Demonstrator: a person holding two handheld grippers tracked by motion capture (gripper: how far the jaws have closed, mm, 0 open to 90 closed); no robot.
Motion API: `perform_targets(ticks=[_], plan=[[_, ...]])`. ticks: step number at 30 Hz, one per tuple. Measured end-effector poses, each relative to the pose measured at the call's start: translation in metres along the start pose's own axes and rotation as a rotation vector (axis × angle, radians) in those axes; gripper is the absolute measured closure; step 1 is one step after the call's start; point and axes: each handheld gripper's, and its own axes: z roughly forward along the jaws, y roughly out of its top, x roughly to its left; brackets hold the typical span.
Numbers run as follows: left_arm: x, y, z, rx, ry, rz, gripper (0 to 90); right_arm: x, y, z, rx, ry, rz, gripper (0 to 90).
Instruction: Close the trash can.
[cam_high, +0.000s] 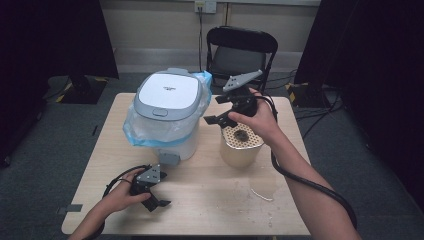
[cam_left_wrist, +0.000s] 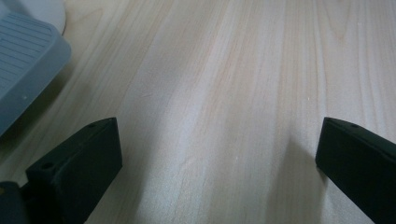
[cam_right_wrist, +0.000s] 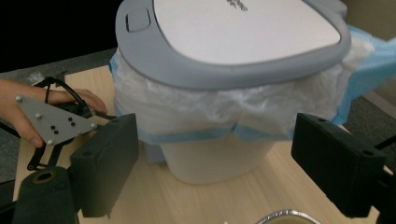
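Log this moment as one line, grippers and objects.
left gripper: open, over table | right gripper: open, empty, above perforated canister | pedal bin: lid closed

Lighting: overhead light is falling brightly on the table (cam_high: 210, 200); the room's edges are sinking into near-black. Shadows: soft ones are trailing beside the jaws in the left gripper view. Focus: near jaws are blurring slightly. Glare: the bin lid (cam_right_wrist: 243, 28) is washing out pale.
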Motion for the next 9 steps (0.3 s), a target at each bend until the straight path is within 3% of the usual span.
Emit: perform_targets(ticks=[9], plan=[[0.000,0.000,0.000,-0.002,0.003,0.001,0.0,0.020,-0.038,0.003,0.043,0.029,-0.013,14.6]])
